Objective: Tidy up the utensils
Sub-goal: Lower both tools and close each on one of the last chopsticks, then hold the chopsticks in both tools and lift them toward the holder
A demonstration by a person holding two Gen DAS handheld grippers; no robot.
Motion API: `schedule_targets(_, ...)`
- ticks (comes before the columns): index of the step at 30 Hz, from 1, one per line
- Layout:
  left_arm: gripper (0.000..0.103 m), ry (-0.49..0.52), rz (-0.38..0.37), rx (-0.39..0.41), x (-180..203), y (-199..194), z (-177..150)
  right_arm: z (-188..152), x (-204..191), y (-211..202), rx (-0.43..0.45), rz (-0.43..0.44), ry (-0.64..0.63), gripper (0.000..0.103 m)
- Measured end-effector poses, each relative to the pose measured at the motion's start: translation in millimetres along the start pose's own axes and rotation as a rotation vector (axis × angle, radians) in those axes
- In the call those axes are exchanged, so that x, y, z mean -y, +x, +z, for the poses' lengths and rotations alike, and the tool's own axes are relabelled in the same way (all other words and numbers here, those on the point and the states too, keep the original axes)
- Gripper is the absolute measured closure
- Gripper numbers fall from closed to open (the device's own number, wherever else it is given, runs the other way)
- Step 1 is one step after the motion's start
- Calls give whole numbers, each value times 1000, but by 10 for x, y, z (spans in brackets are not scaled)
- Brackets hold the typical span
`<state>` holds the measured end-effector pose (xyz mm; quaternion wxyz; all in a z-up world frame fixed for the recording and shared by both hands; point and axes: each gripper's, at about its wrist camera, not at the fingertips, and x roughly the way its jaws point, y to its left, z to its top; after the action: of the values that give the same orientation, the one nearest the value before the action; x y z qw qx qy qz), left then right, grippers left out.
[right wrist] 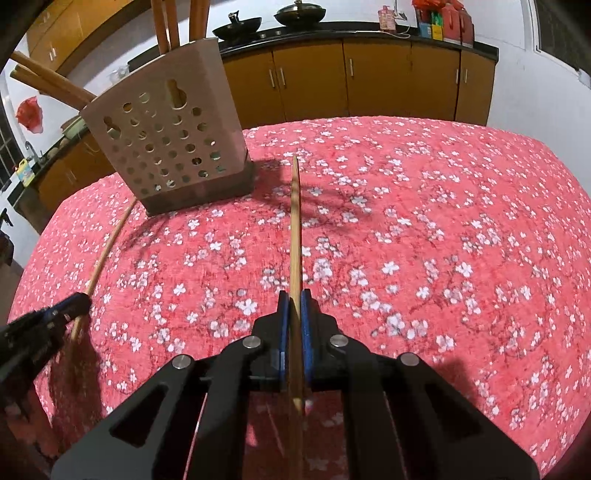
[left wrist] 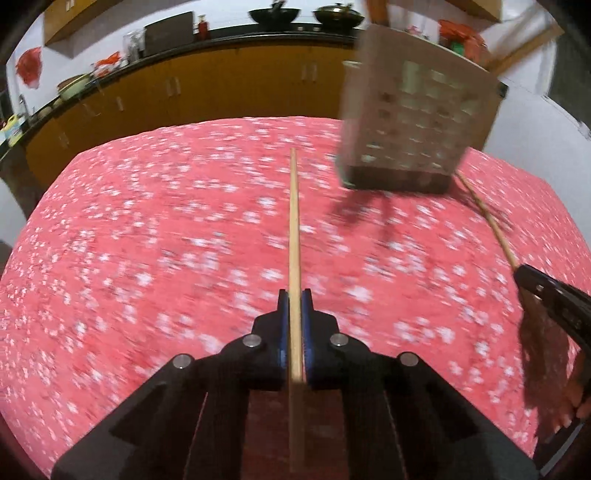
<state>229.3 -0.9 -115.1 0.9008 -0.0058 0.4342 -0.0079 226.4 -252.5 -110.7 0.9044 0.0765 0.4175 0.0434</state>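
Observation:
My left gripper (left wrist: 294, 295) is shut on a wooden chopstick (left wrist: 294, 221) that points forward over the red flowered tablecloth (left wrist: 147, 240). My right gripper (right wrist: 294, 295) is shut on a second chopstick (right wrist: 295, 221), also pointing forward. A beige perforated utensil holder (right wrist: 173, 140) stands on a dark base at the far left of the right wrist view, with wooden handles (right wrist: 55, 81) sticking out. It shows blurred at the upper right in the left wrist view (left wrist: 413, 118). Each gripper appears at the edge of the other's view, the right one (left wrist: 532, 280) and the left one (right wrist: 74, 302).
Orange kitchen cabinets (right wrist: 369, 74) under a dark counter run behind the table. Woks (right wrist: 299, 14), bottles and red bags (right wrist: 450, 18) stand on the counter. The table edge curves round at the far side.

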Motion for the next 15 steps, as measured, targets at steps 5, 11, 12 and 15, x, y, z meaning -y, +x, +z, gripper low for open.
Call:
schedule_targets(5, 94, -23, 23, 11, -249, 37, 76, 74, -11, 102, 11, -37, -29, 96)
schedule_targets(11, 93, -28, 19, 28, -380, 49, 94, 71, 6, 104, 2, -35, -39, 95)
schedule_targets(12, 93, -30, 14, 28, -395, 49, 96, 56, 3, 97, 2, -38, -47, 95)
schedule_targets(15, 92, -41, -3, 28, -433, 45, 96, 10, -4, 64, 11, -45, -63, 95)
